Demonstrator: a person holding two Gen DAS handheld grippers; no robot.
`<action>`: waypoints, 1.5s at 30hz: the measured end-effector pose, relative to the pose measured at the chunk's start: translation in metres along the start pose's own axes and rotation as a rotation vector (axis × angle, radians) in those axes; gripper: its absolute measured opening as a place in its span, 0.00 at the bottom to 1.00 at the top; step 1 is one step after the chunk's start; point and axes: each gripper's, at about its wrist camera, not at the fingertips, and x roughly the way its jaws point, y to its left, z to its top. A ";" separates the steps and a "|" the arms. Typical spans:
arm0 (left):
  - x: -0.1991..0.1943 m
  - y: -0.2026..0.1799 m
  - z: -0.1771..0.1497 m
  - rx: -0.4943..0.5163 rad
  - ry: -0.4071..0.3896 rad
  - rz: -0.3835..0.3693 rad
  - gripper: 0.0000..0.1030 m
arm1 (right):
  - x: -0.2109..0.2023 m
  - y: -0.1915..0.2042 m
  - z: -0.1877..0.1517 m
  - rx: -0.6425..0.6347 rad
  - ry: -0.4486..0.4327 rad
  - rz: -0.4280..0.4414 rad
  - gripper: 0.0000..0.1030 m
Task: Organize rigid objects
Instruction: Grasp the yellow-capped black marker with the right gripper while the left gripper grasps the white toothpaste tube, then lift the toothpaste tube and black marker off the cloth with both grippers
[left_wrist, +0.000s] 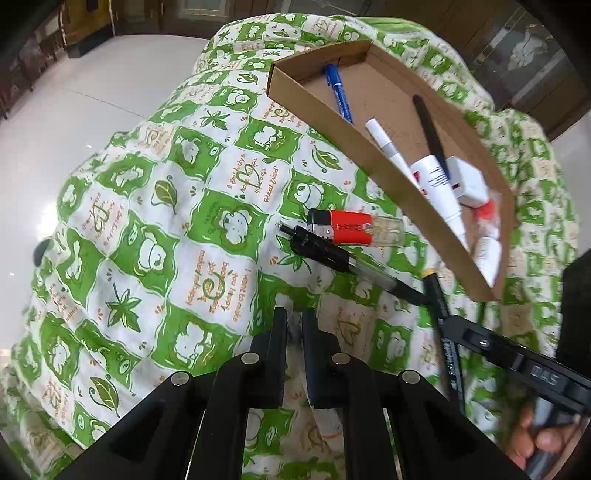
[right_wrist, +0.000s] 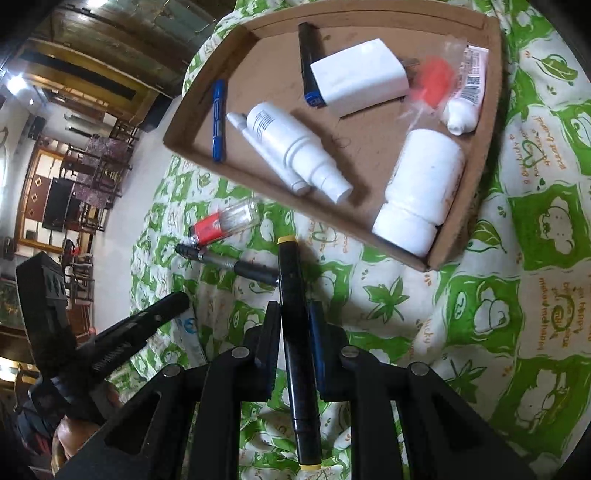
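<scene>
Grip on the yellow-capped black marker (right_wrist: 295, 354) is firm: we find the right gripper (right_wrist: 293, 314) clamped on its barrel, presumably for carrying into the cardboard tray (right_wrist: 207, 155) that already holds bottles and pens. Our left gripper (left_wrist: 294, 321) is closed and seems empty, while lighter (left_wrist: 354, 230) and black pen (left_wrist: 332, 254) lie on the green quilt (left_wrist: 147, 221) awaiting collection
</scene>
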 end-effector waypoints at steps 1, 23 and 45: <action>-0.002 0.003 -0.002 0.001 0.002 -0.008 0.07 | 0.000 0.001 -0.001 -0.003 0.004 -0.005 0.15; 0.007 -0.013 -0.078 0.103 0.095 -0.017 0.17 | 0.008 0.020 -0.037 -0.045 0.069 -0.096 0.28; 0.029 -0.010 -0.039 0.130 0.004 0.061 0.10 | 0.016 0.025 -0.036 -0.086 0.061 -0.053 0.15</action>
